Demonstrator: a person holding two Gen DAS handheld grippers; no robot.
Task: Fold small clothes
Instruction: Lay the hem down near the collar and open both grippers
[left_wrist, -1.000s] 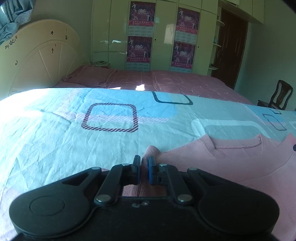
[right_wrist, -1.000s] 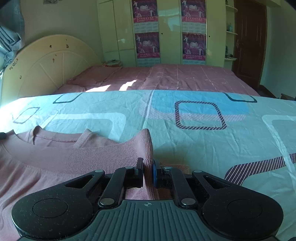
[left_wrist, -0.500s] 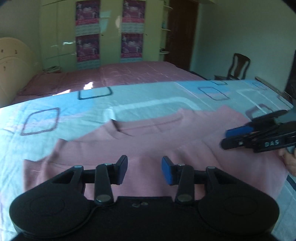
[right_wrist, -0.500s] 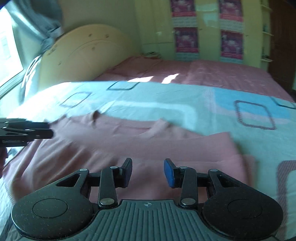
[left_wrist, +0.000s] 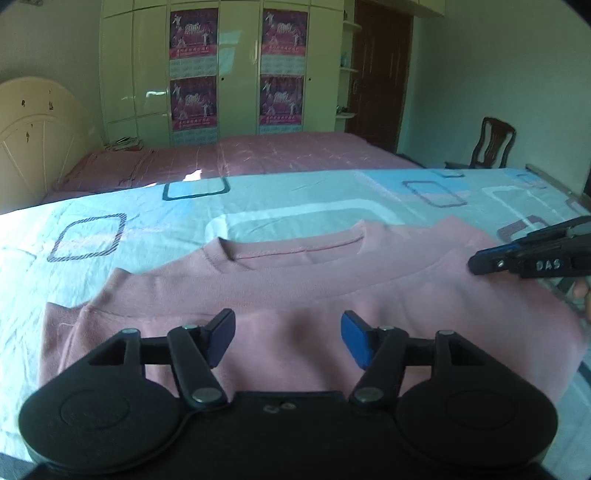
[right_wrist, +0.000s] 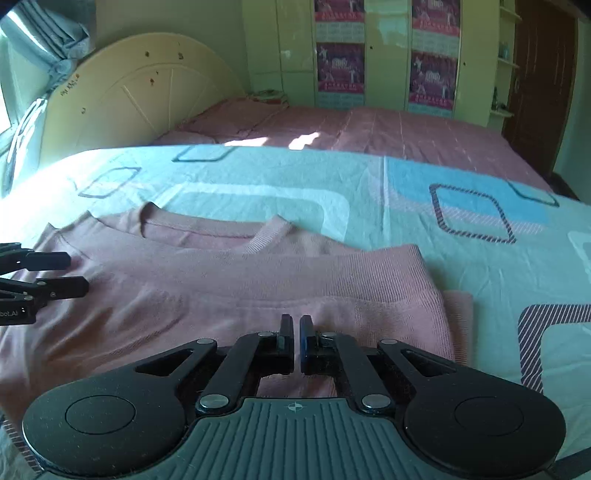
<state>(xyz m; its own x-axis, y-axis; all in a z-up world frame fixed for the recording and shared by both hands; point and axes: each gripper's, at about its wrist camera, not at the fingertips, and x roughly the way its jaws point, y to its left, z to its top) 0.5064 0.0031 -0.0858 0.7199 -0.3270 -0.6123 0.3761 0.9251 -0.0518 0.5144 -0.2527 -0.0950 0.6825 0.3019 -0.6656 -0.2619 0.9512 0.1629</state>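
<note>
Bed with a light blue sheet with rounded-square print fills the near scene; pink-covered bed behind it, wardrobe with posters at the back wall, curved headboard left, wooden chair far right. Pink sweater lies flat on the blue sheet, folded, long axis running side to side across both views; neckline points away from the cameras toward the pink bed, lower part doubled up over the chest, a bit of cuff sticking out at its right edge in the right wrist view. Left gripper hovers over the near sweater edge, fingers wide apart and just been opening, nothing between them. Right gripper above the sweater's right part, fingers nearly together, just been closing, only a slim gap, no cloth pinched.
</note>
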